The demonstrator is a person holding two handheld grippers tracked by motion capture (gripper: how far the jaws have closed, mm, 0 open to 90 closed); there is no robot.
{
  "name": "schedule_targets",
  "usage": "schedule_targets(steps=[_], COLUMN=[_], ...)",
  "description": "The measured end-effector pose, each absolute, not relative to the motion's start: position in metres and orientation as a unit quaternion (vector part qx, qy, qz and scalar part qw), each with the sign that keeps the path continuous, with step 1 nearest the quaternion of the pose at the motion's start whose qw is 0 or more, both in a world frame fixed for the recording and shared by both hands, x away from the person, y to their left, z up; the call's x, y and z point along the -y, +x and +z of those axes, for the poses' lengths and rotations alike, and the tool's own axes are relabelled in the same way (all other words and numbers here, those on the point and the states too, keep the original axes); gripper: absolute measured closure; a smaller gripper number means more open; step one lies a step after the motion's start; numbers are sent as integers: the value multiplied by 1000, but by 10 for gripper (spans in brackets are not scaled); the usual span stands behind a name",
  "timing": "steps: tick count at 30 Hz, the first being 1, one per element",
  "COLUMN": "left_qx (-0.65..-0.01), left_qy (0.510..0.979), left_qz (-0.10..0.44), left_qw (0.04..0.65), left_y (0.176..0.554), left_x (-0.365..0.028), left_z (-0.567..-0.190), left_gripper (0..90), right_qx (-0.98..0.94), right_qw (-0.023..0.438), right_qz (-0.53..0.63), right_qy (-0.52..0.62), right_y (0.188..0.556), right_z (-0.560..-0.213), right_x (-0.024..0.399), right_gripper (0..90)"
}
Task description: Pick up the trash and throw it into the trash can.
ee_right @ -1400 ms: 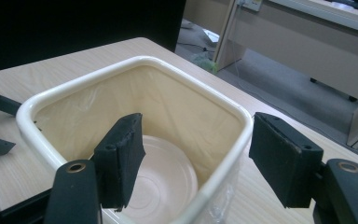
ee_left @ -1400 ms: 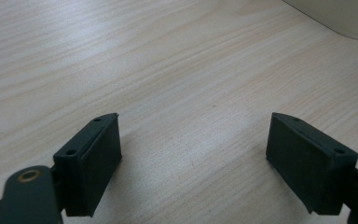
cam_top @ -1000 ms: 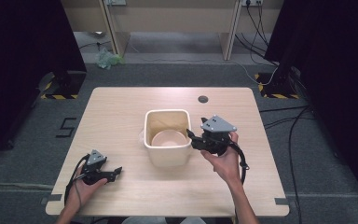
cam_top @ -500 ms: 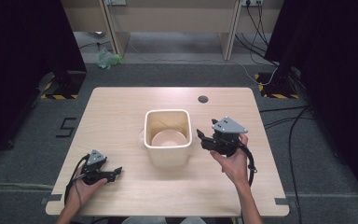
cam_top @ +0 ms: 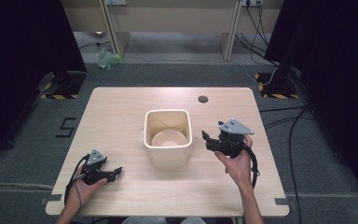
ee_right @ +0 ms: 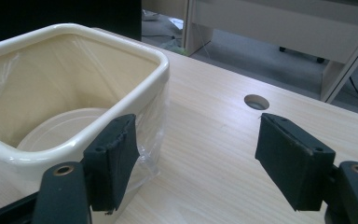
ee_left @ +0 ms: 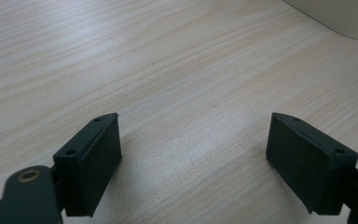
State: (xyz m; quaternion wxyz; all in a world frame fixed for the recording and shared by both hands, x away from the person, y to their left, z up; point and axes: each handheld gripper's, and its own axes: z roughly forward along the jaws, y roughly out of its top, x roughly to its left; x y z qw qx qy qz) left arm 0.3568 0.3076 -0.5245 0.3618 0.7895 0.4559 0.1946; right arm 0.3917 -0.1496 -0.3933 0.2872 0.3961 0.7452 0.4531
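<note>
- A cream, square-mouthed plastic bin with rounded corners (cam_top: 167, 138) stands near the middle of the pale wooden table (cam_top: 121, 116), a little toward 6 o'clock from the table's centre
- A thin clear plastic liner (ee_right: 154, 126) covers the bin's inner walls and hangs crumpled over the outside of the corner nearest the right gripper; inside, the right gripper view shows the round raised bottom of the bin (ee_right: 60, 126) and no loose contents that I can make out
- A small round dark hole (cam_top: 203, 99) sits in the tabletop at about 1 o'clock from the bin, well apart from it; it also appears in the right gripper view (ee_right: 256, 101)
- The right gripper (cam_top: 206, 140), black with a grey 3-cornered plate on top, is held in the person's right hand (cam_top: 237, 163) at 3 o'clock of the bin, just beside its wall, pointing toward it
- In its own view the right gripper (ee_right: 196, 158) has its 2 jaws spread wide with nothing between them; the left-hand pad lies in front of the bin's corner, and I cannot tell whether it touches the liner
- The left gripper (cam_top: 116, 171), held in the left hand (cam_top: 81, 184), lies low over the table at about 7 o'clock from the bin, well apart from it
- In its own view the left gripper (ee_left: 193, 154) has its 2 jaws wide apart over bare wood, gripping nothing, with the bin's base (ee_left: 340, 18) at the upper right corner
</note>
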Motion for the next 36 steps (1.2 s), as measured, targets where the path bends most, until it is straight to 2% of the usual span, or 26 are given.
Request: schedule_targets(steps=[10, 19, 36], left_qx=[-456, -456, -455], left_qy=[789, 789, 790], left_qz=[195, 195, 194], left_qw=[362, 362, 361], left_y=[357, 357, 357], left_x=[-308, -308, -308], left_z=[-525, -524, -524], left_gripper=[171, 172, 172], right_qx=[-746, -742, -747], right_qw=[283, 289, 275], right_qz=[445, 447, 434], right_qy=[407, 408, 423], right_y=[393, 391, 389], right_z=[-404, -405, -424], right_x=[152, 153, 160], right_gripper=[253, 251, 248])
